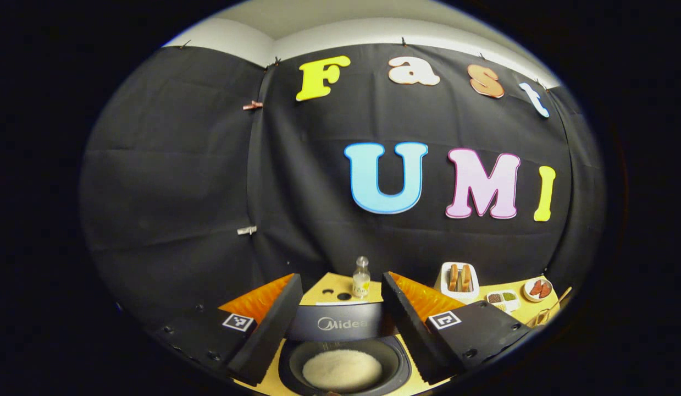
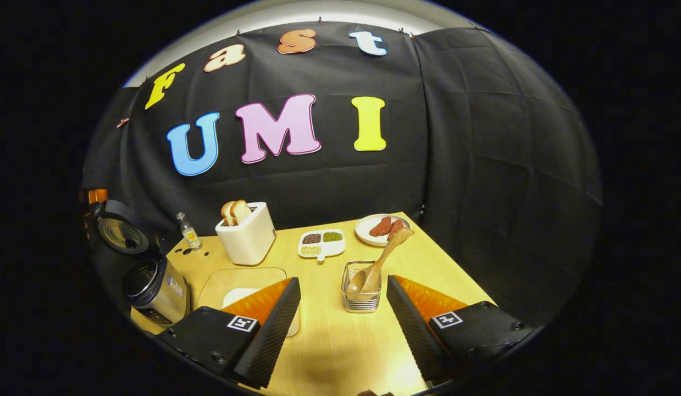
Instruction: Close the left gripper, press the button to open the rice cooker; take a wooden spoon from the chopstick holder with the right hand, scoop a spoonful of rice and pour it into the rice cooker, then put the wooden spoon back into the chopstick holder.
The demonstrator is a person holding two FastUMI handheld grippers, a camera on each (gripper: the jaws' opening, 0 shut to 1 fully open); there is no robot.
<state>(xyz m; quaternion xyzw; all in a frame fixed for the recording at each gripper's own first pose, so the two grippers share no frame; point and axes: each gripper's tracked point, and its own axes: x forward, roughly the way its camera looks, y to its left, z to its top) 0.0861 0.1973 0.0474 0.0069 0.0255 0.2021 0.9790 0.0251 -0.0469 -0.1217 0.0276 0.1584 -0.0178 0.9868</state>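
In the left gripper view, your left gripper hangs spread wide over the open rice cooker, whose pot holds white rice. In the right gripper view, your right gripper is open and empty above the table, with the wooden spoon leaning in the wire chopstick holder just ahead between its fingers.

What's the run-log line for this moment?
cooker: lid open, rice inside | spoon: in holder | left tool: open, over cooker | right tool: open, facing holder
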